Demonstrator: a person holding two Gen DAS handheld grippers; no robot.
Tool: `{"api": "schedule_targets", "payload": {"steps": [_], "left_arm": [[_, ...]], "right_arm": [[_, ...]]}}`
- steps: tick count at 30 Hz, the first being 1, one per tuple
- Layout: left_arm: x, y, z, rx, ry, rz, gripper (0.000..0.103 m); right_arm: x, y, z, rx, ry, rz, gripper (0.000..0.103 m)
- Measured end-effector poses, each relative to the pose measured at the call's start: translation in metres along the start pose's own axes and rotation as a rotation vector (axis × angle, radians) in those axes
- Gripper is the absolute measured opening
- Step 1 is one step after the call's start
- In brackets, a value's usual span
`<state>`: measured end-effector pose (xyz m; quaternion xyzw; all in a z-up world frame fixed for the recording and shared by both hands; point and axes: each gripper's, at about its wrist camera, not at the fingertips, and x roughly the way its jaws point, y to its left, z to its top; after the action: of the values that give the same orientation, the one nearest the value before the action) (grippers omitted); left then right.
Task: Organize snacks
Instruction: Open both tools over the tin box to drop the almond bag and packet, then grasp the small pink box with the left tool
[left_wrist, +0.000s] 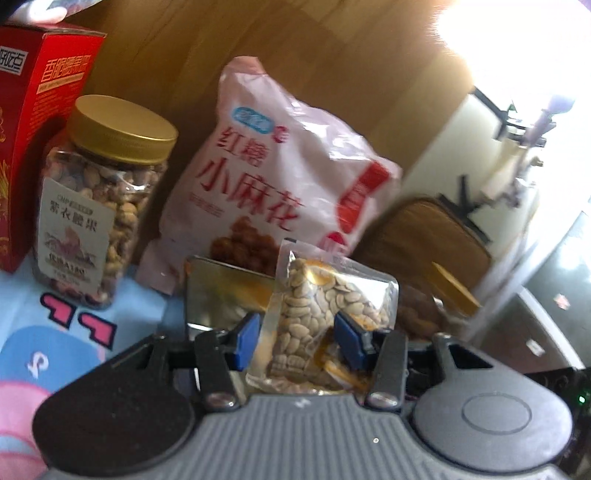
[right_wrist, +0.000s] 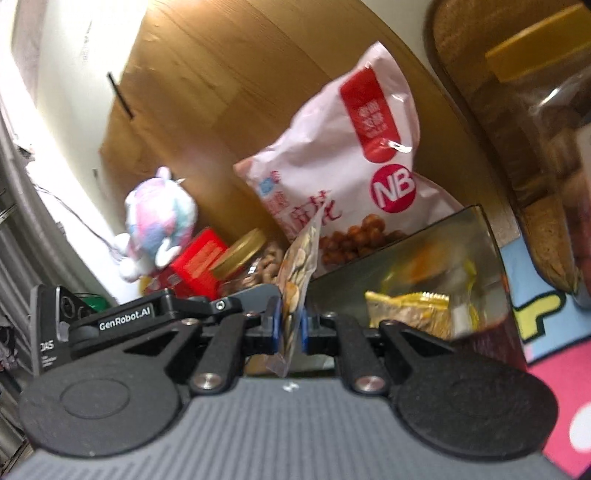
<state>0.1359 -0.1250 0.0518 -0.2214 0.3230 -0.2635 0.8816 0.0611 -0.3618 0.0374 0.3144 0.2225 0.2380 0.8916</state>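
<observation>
Between our left gripper's (left_wrist: 301, 341) pads we pinch a seed packet (left_wrist: 328, 314); right gripper (right_wrist: 290, 326) pinches another edge-on. Clear bin (right_wrist: 424, 258) lies just ahead, right hand nearer.

wrist views, close, sharing pink bag (left_wrist: 280, 173)

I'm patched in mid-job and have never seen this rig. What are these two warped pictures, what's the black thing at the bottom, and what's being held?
Each picture comes from a fisheye camera on a hand-held two-finger gripper, looking along its blue-padded fingers. In the left wrist view, the left gripper pinches a clear seed packet. In the right wrist view, the right gripper pinches a thin snack packet edge-on. Behind stand a pink snack bag, a gold-lidded nut jar, a red box and a clear bin holding a yellow packet.
</observation>
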Motion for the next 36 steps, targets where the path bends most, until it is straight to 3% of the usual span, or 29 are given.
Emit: {"api": "schedule_targets", "payload": {"steps": [2,4,6,7,12,17,23,25,29,33,36], "left_arm": [[0.007,0.003,0.000,-0.003,0.000,0.036,0.047],[0.007,0.003,-0.001,-0.014,-0.006,0.047,0.061],[-0.002,0.000,-0.003,0.000,-0.024,0.032,0.069],[-0.009,-0.003,-0.005,0.020,-0.041,0.032,0.071],[-0.061,0.001,-0.020,0.053,-0.065,-0.012,0.071],[-0.085,0.023,-0.046,-0.023,0.019,-0.041,0.071],[-0.074,0.029,-0.068,-0.015,0.147,-0.009,0.071],[-0.067,0.030,-0.073,-0.005,0.188,0.026,0.071],[-0.064,0.027,-0.076,0.042,0.185,0.054,0.072],[-0.059,0.028,-0.074,0.030,0.186,0.045,0.088],[-0.055,0.017,-0.077,0.063,0.186,0.070,0.088]], "right_arm": [[0.009,-0.002,-0.002,-0.018,0.007,-0.020,0.016],[0.012,0.008,-0.003,-0.087,0.002,-0.091,0.018],[0.003,0.014,-0.005,-0.129,-0.026,-0.146,0.046],[-0.006,0.015,-0.006,-0.137,-0.049,-0.149,0.049],[-0.060,0.016,-0.025,-0.131,-0.091,-0.119,0.048],[-0.068,0.010,-0.052,-0.044,0.062,-0.067,0.048],[-0.036,0.017,-0.075,-0.007,0.268,-0.096,0.042],[-0.035,0.017,-0.077,-0.002,0.273,-0.116,0.039],[-0.041,0.017,-0.080,0.042,0.312,-0.105,0.036],[-0.036,0.020,-0.083,0.046,0.308,-0.128,0.036],[-0.027,0.013,-0.084,0.074,0.296,-0.140,0.033]]}}
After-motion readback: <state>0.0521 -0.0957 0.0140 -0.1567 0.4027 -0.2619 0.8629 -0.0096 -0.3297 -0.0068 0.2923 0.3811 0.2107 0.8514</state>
